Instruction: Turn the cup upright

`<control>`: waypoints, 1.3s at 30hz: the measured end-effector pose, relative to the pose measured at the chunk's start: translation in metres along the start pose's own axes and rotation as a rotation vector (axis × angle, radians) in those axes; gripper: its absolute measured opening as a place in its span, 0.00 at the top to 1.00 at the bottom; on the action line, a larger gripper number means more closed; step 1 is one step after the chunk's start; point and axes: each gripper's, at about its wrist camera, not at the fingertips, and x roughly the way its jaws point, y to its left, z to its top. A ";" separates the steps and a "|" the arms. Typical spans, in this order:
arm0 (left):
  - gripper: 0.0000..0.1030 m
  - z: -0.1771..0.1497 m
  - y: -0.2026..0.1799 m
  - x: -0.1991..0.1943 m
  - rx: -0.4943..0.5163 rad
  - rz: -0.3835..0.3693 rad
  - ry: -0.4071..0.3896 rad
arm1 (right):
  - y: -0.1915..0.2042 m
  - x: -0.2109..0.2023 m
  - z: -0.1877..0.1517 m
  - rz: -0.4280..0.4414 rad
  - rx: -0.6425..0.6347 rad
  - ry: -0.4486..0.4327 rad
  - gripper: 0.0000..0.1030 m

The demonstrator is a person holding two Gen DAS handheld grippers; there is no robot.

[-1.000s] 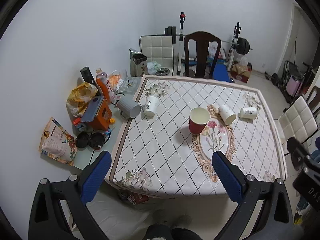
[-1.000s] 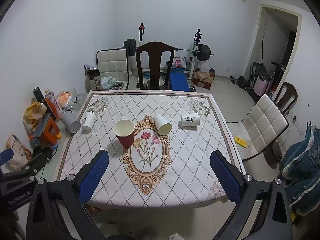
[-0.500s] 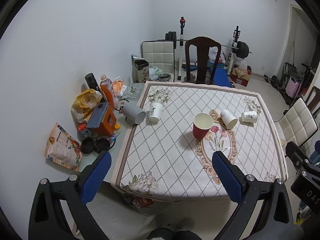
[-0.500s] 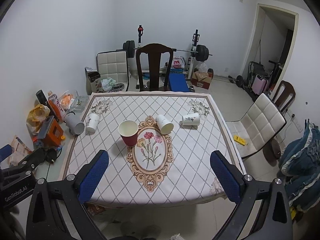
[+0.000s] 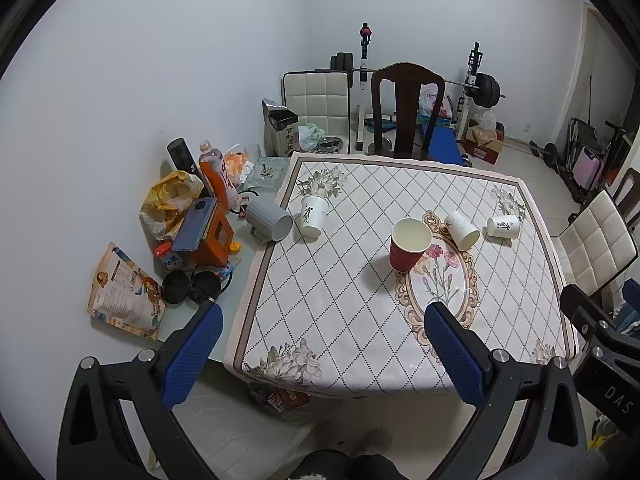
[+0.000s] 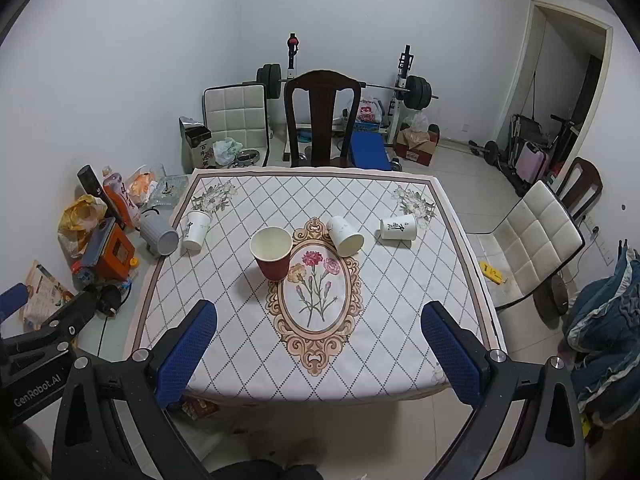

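On the surface [image 6: 400, 340], red cup [image 6: 273, 252] stands upright left of the floral medallion; plain white cup [image 6: 345, 236] lies tipped just behind it, printed white cup [image 6: 398, 227] on its side further right (another near the left edge). Left claw [image 5: 324, 350] and right claw [image 6: 320, 346] both wide, holding nothing, well short of the cups.

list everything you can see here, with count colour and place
red cup: 1, red with a cream inside, upright left of the table's centre
white cups: 3; two lying on their sides right of the red cup, one standing at the left edge
tablecloth: 1, cream with a diamond grid and a flower oval, over the table
grey mug: 1, on its side just off the cloth's left edge
wooden chair: 1, dark, behind the table
left tool: blue pads, open
right tool: blue pads, open
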 end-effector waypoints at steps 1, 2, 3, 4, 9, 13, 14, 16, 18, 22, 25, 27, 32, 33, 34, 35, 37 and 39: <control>0.00 0.000 0.000 0.000 0.000 0.001 0.000 | 0.000 0.000 0.000 -0.001 -0.001 -0.001 0.00; 0.00 0.000 0.000 0.000 0.001 0.000 0.001 | 0.000 0.000 0.000 -0.001 -0.001 -0.002 0.00; 0.00 0.000 0.000 0.001 0.002 -0.002 0.001 | 0.000 0.000 0.000 -0.001 -0.001 -0.002 0.00; 0.00 0.000 0.000 0.001 0.002 -0.001 0.001 | 0.000 0.000 0.000 -0.001 -0.002 0.000 0.00; 0.00 0.000 0.000 0.001 0.000 0.000 0.000 | 0.000 0.001 0.001 0.000 -0.001 0.002 0.00; 0.00 -0.001 -0.001 0.001 0.001 -0.003 -0.002 | 0.001 0.001 0.001 0.000 -0.002 0.001 0.00; 0.00 0.000 -0.002 0.002 0.000 -0.004 -0.001 | 0.000 0.000 0.001 -0.002 -0.001 0.001 0.00; 0.00 -0.001 -0.003 0.003 -0.001 -0.004 -0.001 | 0.001 0.001 0.001 -0.002 -0.001 0.001 0.00; 0.00 -0.001 -0.003 0.002 -0.003 -0.005 0.000 | 0.000 0.000 0.001 -0.002 -0.001 0.002 0.00; 0.00 -0.001 -0.003 0.002 -0.001 -0.005 -0.001 | 0.000 0.000 0.001 -0.001 -0.002 0.001 0.00; 0.00 0.000 -0.003 0.002 -0.001 -0.004 -0.001 | 0.000 0.000 0.001 -0.001 -0.002 0.001 0.00; 0.00 -0.001 -0.004 0.002 -0.003 -0.002 -0.002 | 0.000 0.000 0.001 -0.001 -0.002 0.000 0.00; 0.00 -0.002 -0.007 0.001 -0.003 -0.005 -0.006 | 0.000 0.000 0.001 -0.001 -0.003 0.000 0.00; 0.00 -0.002 -0.008 0.001 -0.003 -0.006 -0.007 | 0.000 0.000 0.002 -0.001 -0.004 0.000 0.00; 0.00 -0.002 -0.007 0.001 -0.002 -0.006 -0.007 | 0.000 0.000 0.002 -0.001 -0.004 0.000 0.00; 0.00 -0.002 -0.007 0.001 -0.003 -0.006 -0.007 | 0.000 0.000 0.001 -0.001 -0.003 0.000 0.00; 0.00 -0.002 -0.009 0.001 -0.002 -0.006 -0.008 | -0.001 0.000 0.002 -0.002 -0.001 0.000 0.00; 0.00 -0.002 -0.008 0.001 -0.002 -0.006 -0.006 | -0.001 0.000 0.002 -0.003 0.000 -0.002 0.00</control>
